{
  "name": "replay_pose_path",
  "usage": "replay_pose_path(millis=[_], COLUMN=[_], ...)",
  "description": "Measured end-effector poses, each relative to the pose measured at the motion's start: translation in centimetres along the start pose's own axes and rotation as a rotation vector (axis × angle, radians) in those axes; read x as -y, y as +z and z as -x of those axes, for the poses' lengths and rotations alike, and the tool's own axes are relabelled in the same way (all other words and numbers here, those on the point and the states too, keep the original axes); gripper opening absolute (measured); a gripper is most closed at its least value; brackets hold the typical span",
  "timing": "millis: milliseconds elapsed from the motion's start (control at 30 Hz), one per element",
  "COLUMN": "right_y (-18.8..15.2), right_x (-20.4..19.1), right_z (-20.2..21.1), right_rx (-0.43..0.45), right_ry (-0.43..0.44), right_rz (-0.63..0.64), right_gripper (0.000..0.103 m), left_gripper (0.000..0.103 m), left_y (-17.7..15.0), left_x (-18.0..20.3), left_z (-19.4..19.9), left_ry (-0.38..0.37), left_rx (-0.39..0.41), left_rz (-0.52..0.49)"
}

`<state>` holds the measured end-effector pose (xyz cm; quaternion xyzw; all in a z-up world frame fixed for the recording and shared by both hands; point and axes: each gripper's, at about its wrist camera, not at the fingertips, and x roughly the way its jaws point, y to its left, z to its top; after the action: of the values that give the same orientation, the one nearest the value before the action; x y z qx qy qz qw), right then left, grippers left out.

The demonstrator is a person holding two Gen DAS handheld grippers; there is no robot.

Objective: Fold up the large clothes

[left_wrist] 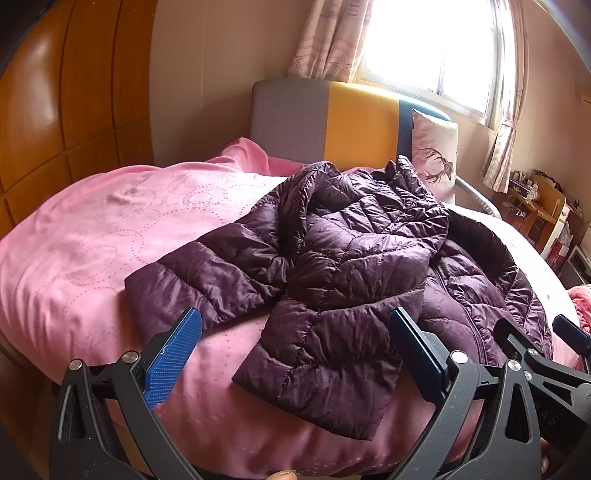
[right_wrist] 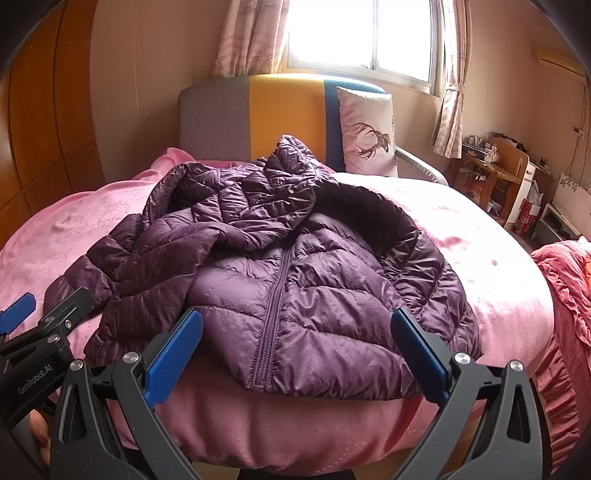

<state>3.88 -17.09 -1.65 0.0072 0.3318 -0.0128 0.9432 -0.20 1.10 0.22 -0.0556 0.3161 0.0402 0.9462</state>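
- Hovering nearest the lens at the foot of the bed, the left gripper (left_wrist: 295, 347) has its jaws spread wide with nothing between them; its blue pads (left_wrist: 171, 356) stand apart over the near edge of the pink bedspread (left_wrist: 74, 258).
- The right gripper (right_wrist: 295, 347) is just beside it on the right, jaws likewise wide and holding nothing, above the near hem of the purple puffer jacket (right_wrist: 295, 288).
- In the right wrist view the left gripper appears at the near left edge; in the left wrist view the right gripper shows at the near right edge.
- The jacket lies crumpled on the bedspread, front up, its zipper (right_wrist: 275, 310) closed and running from the near hem away toward the collar.
- One sleeve (left_wrist: 332, 350) is thrown across the body toward the near left, its cuff end resting on the bedspread; a second quilted part (left_wrist: 192, 273) reaches out to the left beside it.
- The hood (right_wrist: 288, 162) bunches up at the far end of the jacket, its dark lining showing along the right side.
- A red ruffled cloth (right_wrist: 565, 280) lies at the right edge of the bed.
- Farther back, a pillow with a deer print (right_wrist: 369, 136) leans upright against the grey, yellow and blue headboard (right_wrist: 284, 110).
- Behind the headboard is a bright window (right_wrist: 358, 33) with pink curtains (right_wrist: 247, 37); a wooden wardrobe (left_wrist: 66, 92) fills the far left and a cluttered wooden desk (right_wrist: 495, 166) the far right.
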Motion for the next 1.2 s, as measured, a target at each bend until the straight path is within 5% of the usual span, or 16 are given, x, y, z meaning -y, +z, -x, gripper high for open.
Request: replay_pose_path(millis=[667,800,900,967,1200], right_y=[0.2,0.5,0.9,1.2,2.7], right_x=[-0.4,-0.4,-1.0,-1.6,-6.0], right_z=[0.4,0.4,-0.1,-0.6,-6.4], right_rx=[0.028,0.024,-0.002,-0.025,-0.163], right_ry=[0.09,0.168,0.243,0.303,0.388], right_rz=[-0.002,-0.007,0.006,0.013,0.052], right_gripper=[0.101,0.1,0.078,0.071,0.067], left_gripper=[0.1,0.1,0.1,0.1,0.1], left_y=[-0.3,-0.2,0.0,0.1,-0.5], left_x=[-0.5,-1.2,-3.4,-4.8,-10.5], left_z=[-0.7,-1.2,-1.4,-1.6,-2.5], left_ry=[0.009,-0.017,-0.084,-0.056,-0.04], left_rx=[-0.024,-0.045,-0.037,-0.038,-0.086], left_rz=[0.01,0.016,0.077,0.11,0.264])
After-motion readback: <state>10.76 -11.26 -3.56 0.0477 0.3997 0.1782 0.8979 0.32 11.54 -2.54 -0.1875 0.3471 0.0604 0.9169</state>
